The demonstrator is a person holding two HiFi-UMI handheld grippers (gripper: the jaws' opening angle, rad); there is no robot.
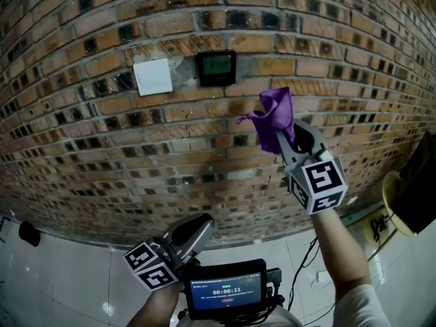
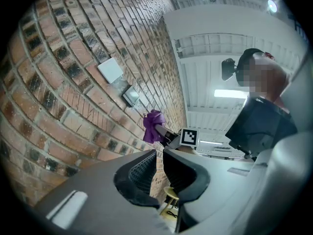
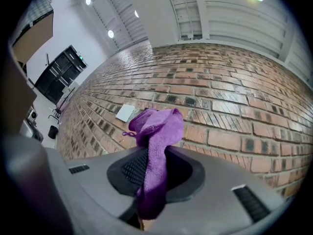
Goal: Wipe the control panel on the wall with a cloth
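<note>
- Right tool [image 1: 289,138] raised close to the wall, jaws clamped on a purple cloth [image 1: 272,118]. Fuzzy terry weave, bunched into a loose knot above the ribbed black pads, with a tail hanging down between them.
- Left tool [image 1: 196,229] held low, smooth grey jaws drawn almost together with only a thin slit between. Nothing in them.
- Control panel [image 1: 216,67]: a small dark square with a greenish display, flat on the wall, up and left of the cloth and apart from it.
- Just left of the panel, a plain white square plate [image 1: 153,77].
- Brick wall [image 1: 102,128]: rough red-brown courses, darker bricks scattered through, pale mortar.
- Below, glossy white tiled floor [image 1: 68,278].
- Black screen unit [image 1: 227,291] at the bottom edge; yellow round stool [image 1: 392,206] far right.
</note>
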